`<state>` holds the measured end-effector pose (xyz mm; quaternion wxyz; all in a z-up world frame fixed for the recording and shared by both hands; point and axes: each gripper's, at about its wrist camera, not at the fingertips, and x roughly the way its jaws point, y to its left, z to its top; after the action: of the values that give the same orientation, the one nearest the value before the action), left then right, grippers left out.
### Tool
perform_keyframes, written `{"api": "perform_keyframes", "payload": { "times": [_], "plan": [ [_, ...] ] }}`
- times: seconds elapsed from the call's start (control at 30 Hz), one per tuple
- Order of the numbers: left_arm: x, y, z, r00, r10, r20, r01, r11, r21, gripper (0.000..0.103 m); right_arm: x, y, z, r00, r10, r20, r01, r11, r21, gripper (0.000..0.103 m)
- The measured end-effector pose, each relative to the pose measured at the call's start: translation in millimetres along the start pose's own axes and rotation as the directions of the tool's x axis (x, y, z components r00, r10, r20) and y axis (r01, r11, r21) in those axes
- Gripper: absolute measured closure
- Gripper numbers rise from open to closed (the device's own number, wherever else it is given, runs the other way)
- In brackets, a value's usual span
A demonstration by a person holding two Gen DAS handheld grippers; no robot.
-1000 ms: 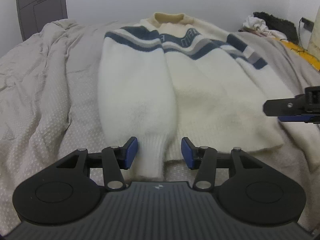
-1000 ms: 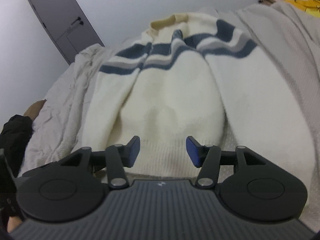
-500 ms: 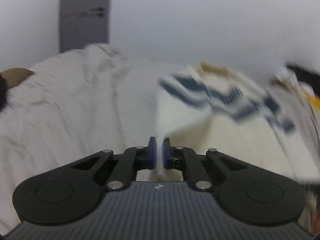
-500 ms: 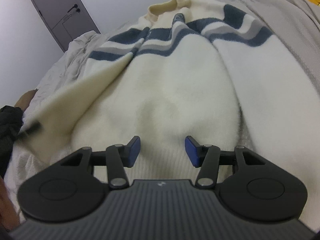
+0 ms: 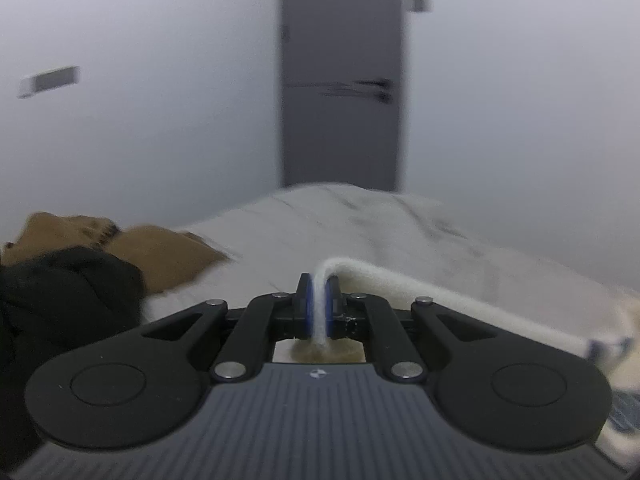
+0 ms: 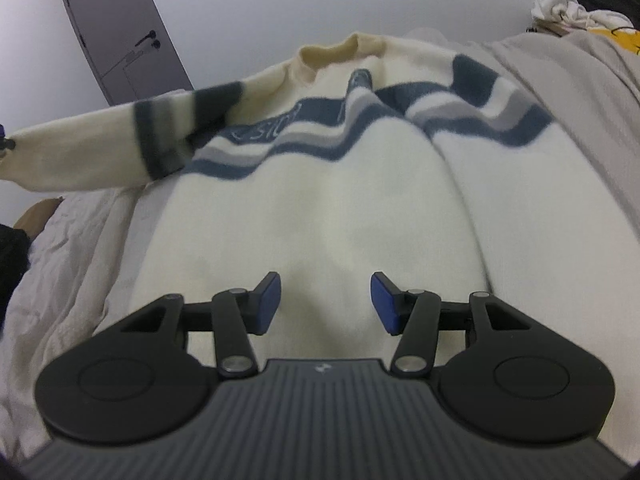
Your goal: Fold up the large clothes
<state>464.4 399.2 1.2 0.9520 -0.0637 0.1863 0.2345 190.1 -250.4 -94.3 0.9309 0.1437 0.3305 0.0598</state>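
Cream sweater (image 6: pixel 320 208), chest lettering unreadable: left gripper (image 5: pixel 319 312) pinches its sleeve (image 5: pixel 440 300); right gripper (image 6: pixel 325 304) fingers spread.

Left gripper (image 5: pixel 319 307): low centre of the left wrist view, pointing level toward the upper part of the frame.
Left fingers (image 5: pixel 305 306): blue pads pressed close together, clamped on a white strip of the sweater sleeve (image 5: pixel 440 300); the strip trails off to the right of the frame.
Left linkage: both black arms folded inward toward the centre.
Right gripper (image 6: pixel 325 301): low centre of the right wrist view, tilted downward.
Right fingers (image 6: pixel 267 301): blue pads spread wide apart, nothing between them; whether they touch the fabric below cannot be told.
Right linkage: black arms splayed outward to either side.
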Motion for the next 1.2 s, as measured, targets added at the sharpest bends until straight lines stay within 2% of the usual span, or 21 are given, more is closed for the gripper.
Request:
{"api": "perform_keyframes", "payload": {
  "times": [0.1,0.27,0.43,0.53,0.63,0.7,0.77,0.87,0.93,1.0,1.13,1.2],
  "plan": [
    [58,9,-9,0.995,0.093,-0.048,-0.094,0.996,-0.015,0.096,11,2,4,1.0,-0.003,0.001,0.002,1.0,0.002,0.05],
    [134,15,-51,0.973,0.163,-0.163,-0.172,0.984,-0.046,0.096,33,1,8,1.0,-0.027,-0.007,0.027,1.0,0.011,0.051],
    [161,22,-94,0.954,0.173,-0.244,-0.201,0.975,-0.095,0.095,46,1,9,0.999,-0.049,0.002,0.049,0.999,-0.005,0.051],
    [166,20,-103,0.953,0.152,-0.262,-0.185,0.977,-0.106,0.095,49,1,7,0.999,-0.051,0.005,0.051,0.999,-0.009,0.051],
    [151,18,-109,0.955,0.156,-0.253,-0.181,0.98,-0.079,0.089,46,0,8,0.999,-0.042,0.005,0.042,0.999,0.008,0.051],
    [137,13,-111,0.959,0.132,-0.25,-0.151,0.987,-0.059,0.078,44,-1,7,0.999,-0.033,0.001,0.033,0.999,0.023,0.052],
    [119,8,-113,0.962,0.117,-0.249,-0.132,0.99,-0.045,0.063,41,-2,7,1.0,-0.025,-0.002,0.025,0.999,0.038,0.051],
    [85,1,-113,0.968,0.053,-0.247,-0.069,0.996,-0.057,0.06,34,-1,7,1.0,-0.018,0.01,0.017,0.999,0.035,0.051],
    [59,-7,-112,0.966,-0.008,-0.26,-0.013,0.997,-0.081,0.057,29,-1,6,1.0,-0.008,0.014,0.008,0.999,0.037,0.051],
    [29,-18,-113,0.96,-0.071,-0.271,0.047,0.994,-0.097,0.056,24,-2,5,1.0,0.002,0.022,-0.003,0.999,0.037,0.051],
    [-40,-45,-123,0.94,-0.187,-0.285,0.155,0.979,-0.13,0.045,12,-4,2,0.999,0.014,0.034,-0.015,1.0,0.027,0.051],
    [-77,-62,-133,0.921,-0.258,-0.291,0.228,0.964,-0.133,0.044,5,-4,1,0.999,0.019,0.043,-0.02,1.0,0.018,0.051]
  ]
}}
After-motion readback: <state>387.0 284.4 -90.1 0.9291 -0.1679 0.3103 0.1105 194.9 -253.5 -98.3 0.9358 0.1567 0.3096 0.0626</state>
